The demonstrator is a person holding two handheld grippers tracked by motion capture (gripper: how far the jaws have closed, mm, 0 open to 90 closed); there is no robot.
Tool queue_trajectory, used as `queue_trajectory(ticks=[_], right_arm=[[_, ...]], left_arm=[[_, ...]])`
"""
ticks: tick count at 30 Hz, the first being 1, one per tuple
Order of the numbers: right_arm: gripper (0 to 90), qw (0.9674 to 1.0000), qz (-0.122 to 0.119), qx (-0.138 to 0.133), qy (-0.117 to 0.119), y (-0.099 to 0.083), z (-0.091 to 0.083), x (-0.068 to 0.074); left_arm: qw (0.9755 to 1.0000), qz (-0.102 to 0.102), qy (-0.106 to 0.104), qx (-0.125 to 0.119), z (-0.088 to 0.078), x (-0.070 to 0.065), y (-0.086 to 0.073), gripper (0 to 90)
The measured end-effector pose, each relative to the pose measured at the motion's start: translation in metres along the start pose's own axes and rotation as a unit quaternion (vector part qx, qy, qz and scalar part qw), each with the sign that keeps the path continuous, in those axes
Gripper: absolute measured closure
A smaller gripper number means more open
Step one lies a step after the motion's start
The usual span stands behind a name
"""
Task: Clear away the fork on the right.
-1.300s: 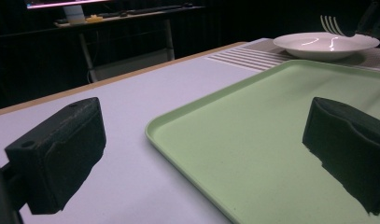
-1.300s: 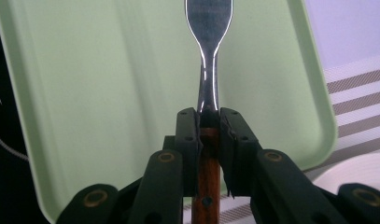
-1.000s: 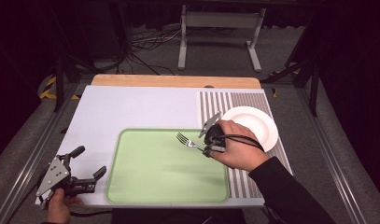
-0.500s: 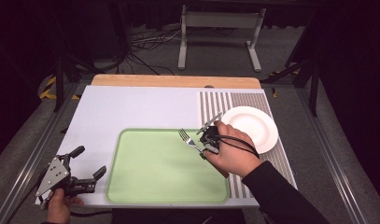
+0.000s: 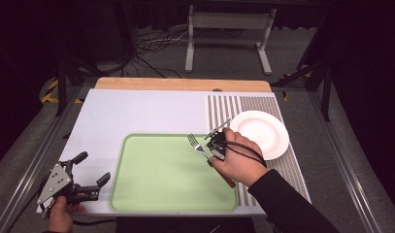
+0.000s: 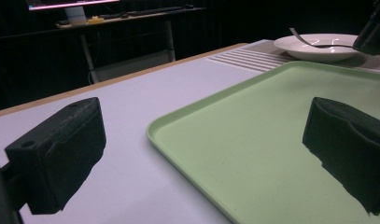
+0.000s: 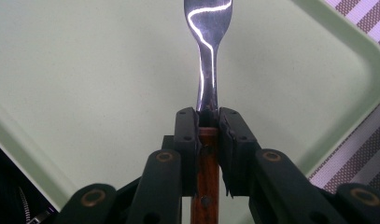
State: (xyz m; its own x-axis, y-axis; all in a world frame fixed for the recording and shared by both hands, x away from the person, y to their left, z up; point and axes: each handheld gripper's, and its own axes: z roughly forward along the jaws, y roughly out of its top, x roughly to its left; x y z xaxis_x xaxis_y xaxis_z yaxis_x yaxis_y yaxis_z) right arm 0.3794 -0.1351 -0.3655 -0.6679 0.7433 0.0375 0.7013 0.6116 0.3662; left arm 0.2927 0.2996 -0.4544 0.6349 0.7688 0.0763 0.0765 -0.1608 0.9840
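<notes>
Right gripper (image 5: 213,145) clamped tight on a fork (image 5: 197,144), jaws pinching the top of its brown wooden handle where the metal neck begins; in the right gripper view the fork (image 7: 207,51) rises straight up from between the closed jaws of the gripper (image 7: 207,122). Held over the right part of a green tray (image 5: 171,194), tines pointing up and left, away from the hand (image 5: 238,162). Whether the fork touches the tray surface: cannot tell.

Just to the right, a white plate (image 5: 260,132) on a striped mat (image 5: 224,107), near the tray's upper right corner. Tray and mat both lying on a pale table (image 5: 137,111) with a wooden strip along its far edge.

Left gripper (image 5: 90,175) resting at the near left corner of the table, jaws spread wide, nothing between them. From the left gripper view, one jaw over the bare table (image 6: 108,116), the other over the tray (image 6: 253,149); beyond, the plate (image 6: 318,44) and the fork's tines (image 6: 309,42) in front of it.

Behind the table, a grey metal stand (image 5: 226,29) and loose cables (image 5: 146,43) on the floor.
</notes>
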Motion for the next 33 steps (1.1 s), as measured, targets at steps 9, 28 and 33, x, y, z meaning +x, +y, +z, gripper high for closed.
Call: queue_trajectory(ticks=[9, 28, 33], right_arm=[[78.5, 0.9997, 0.021, 0.010, 0.004, 0.000, 0.010, 0.001], [78.4, 0.9975, 0.047, 0.050, 0.013, -0.005, 0.036, 0.003], [78.3, 0.9967, 0.055, 0.057, 0.014, -0.006, 0.039, 0.002]], left_arm=[[1.0000, 0.000, 0.000, 0.000, 0.000, 0.000, 0.000, 0.1], [1.0000, 0.003, -0.001, 0.001, 0.000, 0.000, 0.000, 0.1], [1.0000, 0.003, -0.001, 0.001, 0.000, 0.000, 0.000, 0.0]])
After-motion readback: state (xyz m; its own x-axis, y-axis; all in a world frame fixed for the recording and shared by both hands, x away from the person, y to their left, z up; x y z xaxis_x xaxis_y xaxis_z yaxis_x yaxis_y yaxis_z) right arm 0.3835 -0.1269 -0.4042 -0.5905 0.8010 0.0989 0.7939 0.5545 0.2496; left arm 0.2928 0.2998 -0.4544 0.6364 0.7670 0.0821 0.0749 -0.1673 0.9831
